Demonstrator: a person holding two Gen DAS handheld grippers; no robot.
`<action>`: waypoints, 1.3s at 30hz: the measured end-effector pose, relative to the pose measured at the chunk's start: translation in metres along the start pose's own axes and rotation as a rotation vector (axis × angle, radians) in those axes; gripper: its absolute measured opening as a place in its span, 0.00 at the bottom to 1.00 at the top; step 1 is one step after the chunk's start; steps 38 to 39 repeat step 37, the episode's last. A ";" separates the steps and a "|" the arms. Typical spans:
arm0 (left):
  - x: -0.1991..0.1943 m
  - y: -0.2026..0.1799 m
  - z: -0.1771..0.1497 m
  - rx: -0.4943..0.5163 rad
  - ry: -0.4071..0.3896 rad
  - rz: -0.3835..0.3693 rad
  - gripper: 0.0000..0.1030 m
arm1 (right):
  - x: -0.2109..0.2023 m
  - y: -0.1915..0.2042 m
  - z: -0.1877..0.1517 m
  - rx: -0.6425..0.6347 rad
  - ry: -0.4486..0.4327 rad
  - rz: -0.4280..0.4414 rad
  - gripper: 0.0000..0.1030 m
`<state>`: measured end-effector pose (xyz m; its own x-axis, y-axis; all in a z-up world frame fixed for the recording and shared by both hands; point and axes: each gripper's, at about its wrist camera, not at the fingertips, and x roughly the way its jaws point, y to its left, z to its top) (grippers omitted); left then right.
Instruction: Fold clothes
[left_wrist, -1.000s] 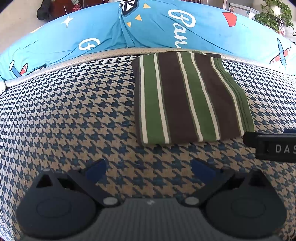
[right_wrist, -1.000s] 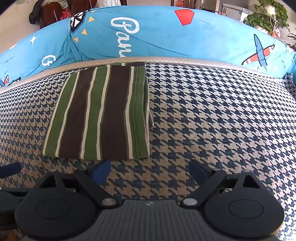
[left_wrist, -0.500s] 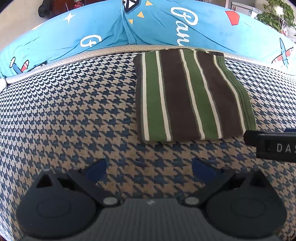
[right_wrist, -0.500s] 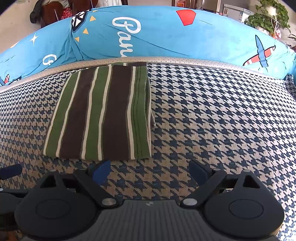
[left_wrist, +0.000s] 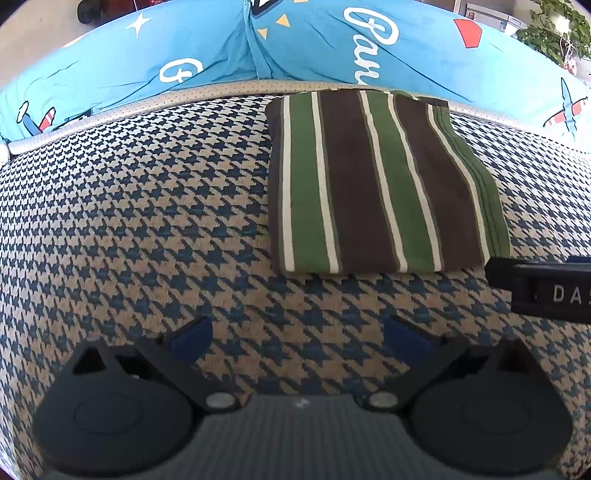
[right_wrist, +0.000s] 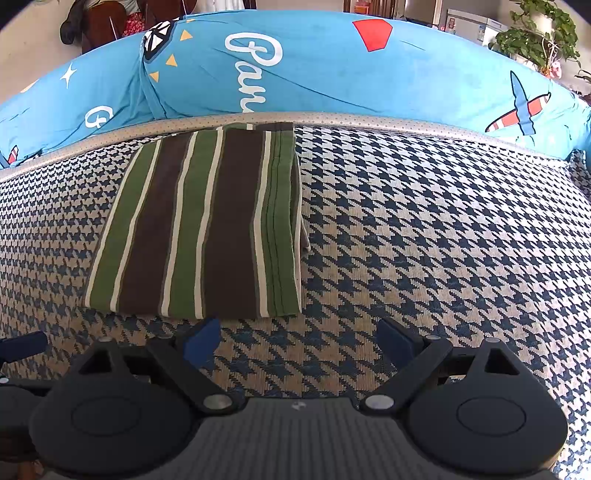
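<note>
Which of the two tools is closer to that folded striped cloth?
Right. The right tool sits just short of the striped cloth, one fingertip by its near edge. The left tool hangs further back, with bare houndstooth cover between. Both are open and empty.

The folded striped cloth (left_wrist: 373, 184) hides its lower layers. In the left wrist view, the black right tongs (left_wrist: 543, 291) cover its near right corner and run off the picture's edge, lettering cut at "DAS". The blue cover's (right_wrist: 332, 66) white script behind the cloth is partly hidden.
</note>
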<state>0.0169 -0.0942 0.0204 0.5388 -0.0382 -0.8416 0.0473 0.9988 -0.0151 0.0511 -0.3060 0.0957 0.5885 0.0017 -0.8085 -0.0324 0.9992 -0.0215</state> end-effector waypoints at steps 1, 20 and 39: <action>0.001 0.001 0.000 -0.002 0.002 0.001 1.00 | 0.000 0.000 0.000 -0.003 -0.001 -0.001 0.90; 0.009 0.016 0.015 0.020 -0.013 0.056 1.00 | 0.000 -0.002 0.001 -0.009 -0.014 -0.013 0.90; -0.031 0.049 0.026 0.025 -0.051 0.077 1.00 | -0.004 0.002 -0.002 -0.004 -0.021 -0.031 0.90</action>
